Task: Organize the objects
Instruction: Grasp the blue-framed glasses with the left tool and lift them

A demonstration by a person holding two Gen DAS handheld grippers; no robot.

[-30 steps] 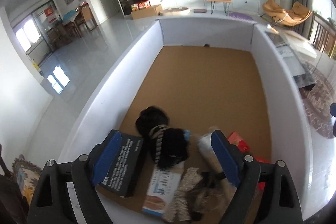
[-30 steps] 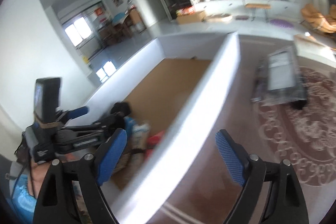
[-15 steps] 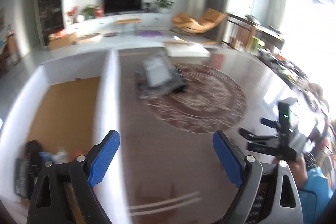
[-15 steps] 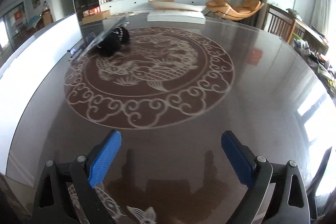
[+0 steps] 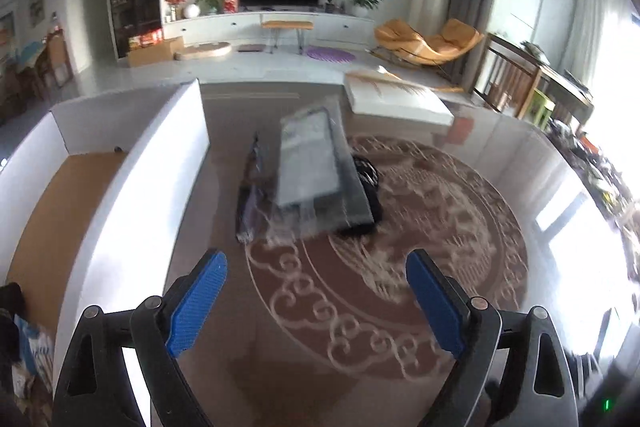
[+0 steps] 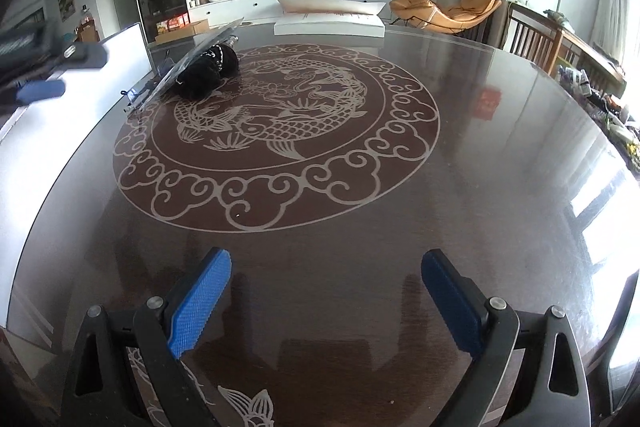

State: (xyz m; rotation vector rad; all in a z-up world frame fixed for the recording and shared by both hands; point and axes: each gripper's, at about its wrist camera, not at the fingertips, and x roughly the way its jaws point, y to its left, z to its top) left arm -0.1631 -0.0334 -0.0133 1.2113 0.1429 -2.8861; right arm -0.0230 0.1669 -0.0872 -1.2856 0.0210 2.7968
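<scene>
My left gripper [image 5: 316,267] is open and empty above the dark table, facing a flat grey packet in clear plastic [image 5: 310,163] that lies tilted over a black fuzzy object [image 5: 370,183]. The same packet [image 6: 200,57] and black object [image 6: 208,71] show at the far left in the right wrist view. My right gripper [image 6: 326,267] is open and empty, low over the table's near side. A white-walled box with a brown floor [image 5: 52,211] stands left of the packet; several small items lie in its near corner [image 5: 24,339].
The round dark table [image 6: 480,155] has a pale fish-and-cloud pattern in its middle. A flat white box [image 5: 396,99] lies at the far edge. The left gripper shows blurred at the left edge of the right wrist view [image 6: 44,75]. Chairs stand at the right.
My left gripper has swung right, from over the box's pile of items to the table facing the packet. My right gripper has swung from the box wall to the table's open side.
</scene>
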